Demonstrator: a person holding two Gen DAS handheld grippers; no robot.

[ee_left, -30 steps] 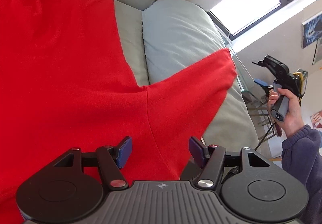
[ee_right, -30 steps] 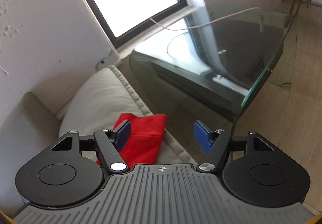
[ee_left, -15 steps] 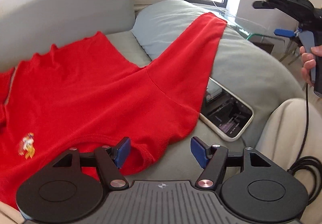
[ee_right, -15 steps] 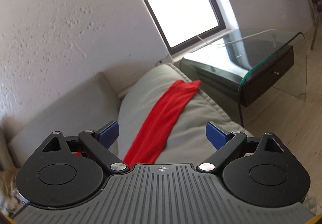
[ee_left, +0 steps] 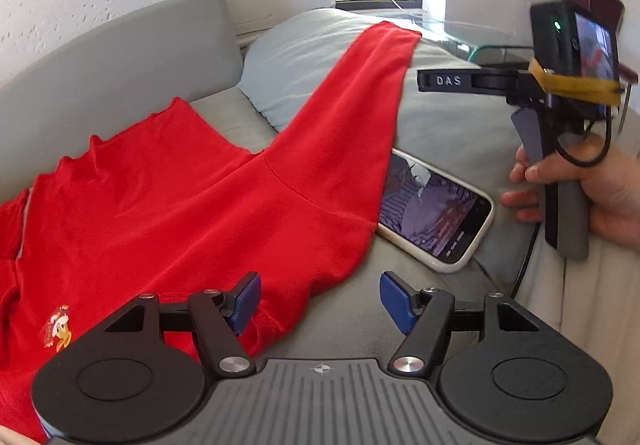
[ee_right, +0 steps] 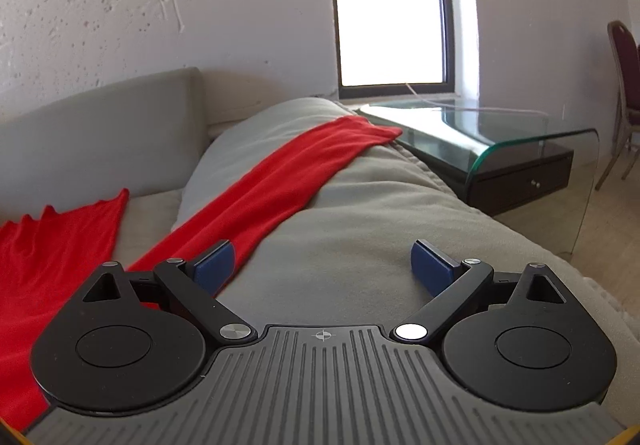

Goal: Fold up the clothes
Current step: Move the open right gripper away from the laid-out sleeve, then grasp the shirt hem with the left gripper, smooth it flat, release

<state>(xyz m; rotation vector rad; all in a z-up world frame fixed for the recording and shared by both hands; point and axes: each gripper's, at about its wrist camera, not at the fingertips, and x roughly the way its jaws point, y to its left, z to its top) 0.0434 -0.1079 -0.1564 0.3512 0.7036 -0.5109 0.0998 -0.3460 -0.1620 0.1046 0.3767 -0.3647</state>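
We see the left gripper (ee_left: 320,299) with its fingers wide apart, holding nothing, just above the edge of the red shirt (ee_left: 200,213). The right gripper (ee_right: 323,265) is also spread wide and empty. The shirt lies on the sofa (ee_right: 100,133), one sleeve over the cushion (ee_right: 380,213), beside a phone (ee_left: 436,213).

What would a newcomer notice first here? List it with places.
The red shirt spread across the grey sofa, one sleeve draped up over the cushion. Next, a phone lying face up beside that sleeve. Both grippers, left and right, are open and hold nothing.
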